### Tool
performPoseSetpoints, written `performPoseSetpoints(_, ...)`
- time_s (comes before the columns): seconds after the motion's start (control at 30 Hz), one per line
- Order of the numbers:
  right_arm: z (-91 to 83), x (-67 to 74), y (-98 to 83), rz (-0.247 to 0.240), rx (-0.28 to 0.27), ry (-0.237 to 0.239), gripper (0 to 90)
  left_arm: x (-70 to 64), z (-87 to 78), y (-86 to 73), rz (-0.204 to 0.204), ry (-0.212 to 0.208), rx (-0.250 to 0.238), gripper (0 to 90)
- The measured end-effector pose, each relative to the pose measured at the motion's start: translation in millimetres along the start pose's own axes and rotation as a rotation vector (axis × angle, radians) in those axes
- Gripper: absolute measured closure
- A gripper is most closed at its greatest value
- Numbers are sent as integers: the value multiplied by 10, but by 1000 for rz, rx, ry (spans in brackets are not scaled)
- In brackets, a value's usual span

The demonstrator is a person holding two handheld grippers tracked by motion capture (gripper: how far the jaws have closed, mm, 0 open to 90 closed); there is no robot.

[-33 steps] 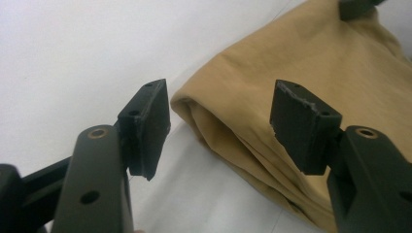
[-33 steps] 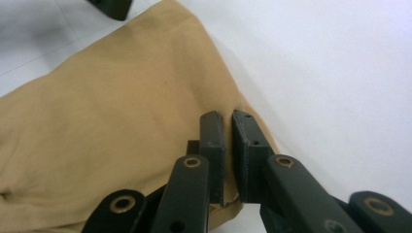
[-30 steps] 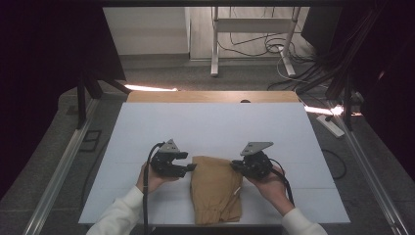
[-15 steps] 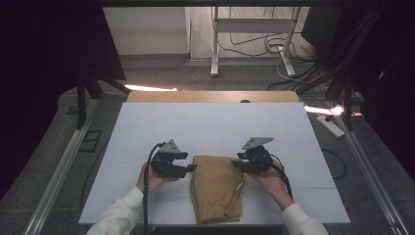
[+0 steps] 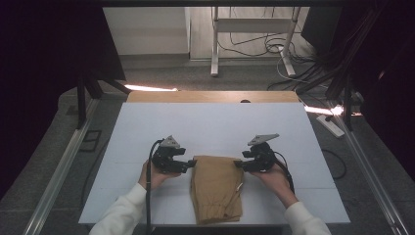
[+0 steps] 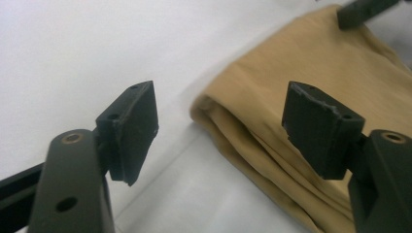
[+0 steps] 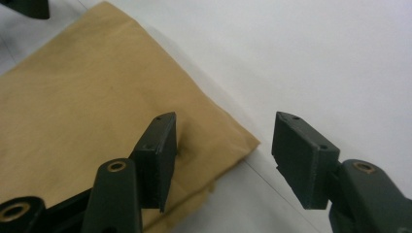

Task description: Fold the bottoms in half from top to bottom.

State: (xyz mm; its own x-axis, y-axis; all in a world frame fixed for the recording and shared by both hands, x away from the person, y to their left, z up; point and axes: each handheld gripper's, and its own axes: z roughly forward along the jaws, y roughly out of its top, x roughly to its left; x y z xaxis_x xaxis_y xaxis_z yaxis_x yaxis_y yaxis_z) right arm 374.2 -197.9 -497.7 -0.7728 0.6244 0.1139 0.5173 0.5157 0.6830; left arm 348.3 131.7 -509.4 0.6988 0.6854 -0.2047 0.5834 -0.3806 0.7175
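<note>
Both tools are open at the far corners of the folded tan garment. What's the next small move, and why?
Probably draw both tools back off the cloth. The left tool and the right tool have just been opening, and their jaws stand apart with nothing pinched. The tan garment lies folded flat on the white table, so the fold looks set down. Clearing away first avoids dragging its corners.

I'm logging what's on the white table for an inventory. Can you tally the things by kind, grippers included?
Folded tan garment: 1
Handheld black grippers: 2, the left gripper and the right gripper, each with jaws open at a far corner of the garment
White table: 1
Total: 4
</note>
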Motion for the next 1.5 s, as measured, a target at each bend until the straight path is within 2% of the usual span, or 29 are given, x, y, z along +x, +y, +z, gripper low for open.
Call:
performPoseSetpoints(0.13, 126, 8, -1, 7, 32, 35, 420, 23, 146, 15, -25, -14, 49, 250)
performPoseSetpoints(0.27, 227, 16, -8, 5, 56, 41, 419, 6, 243, 16, -6, -1, 87, 248)
performPoseSetpoints(0.4, 248, -7, -15, 3, 64, 42, 425, 44, 294, -10, -16, -5, 107, 251)
performPoseSetpoints(0.47, 248, -5, -20, 7, 65, 39, 425, 68, 311, -28, -24, -21, 114, 263)
performPoseSetpoints(0.57, 247, 20, -18, -6, 76, 26, 432, 73, 320, -40, -24, -40, 114, 316)
performPoseSetpoints(0.67, 239, 34, -16, -10, 84, 28, 463, 53, 328, -41, -8, -72, 115, 413)
performPoseSetpoints(0.87, 219, 60, -19, -16, 100, 73, 620, 34, 329, -42, -2, -103, 127, 598)
performPoseSetpoints(1.07, 204, 85, -16, -40, 97, 82, 746, 18, 313, -40, 11, -109, 126, 699)
performPoseSetpoints(1.27, 192, 117, -6, -72, 87, 66, 784, 2, 302, -32, 24, -105, 125, 735)
performPoseSetpoints(1.5, 170, 130, 4, -83, 77, 57, 798, -3, 291, -25, 32, -103, 119, 742)
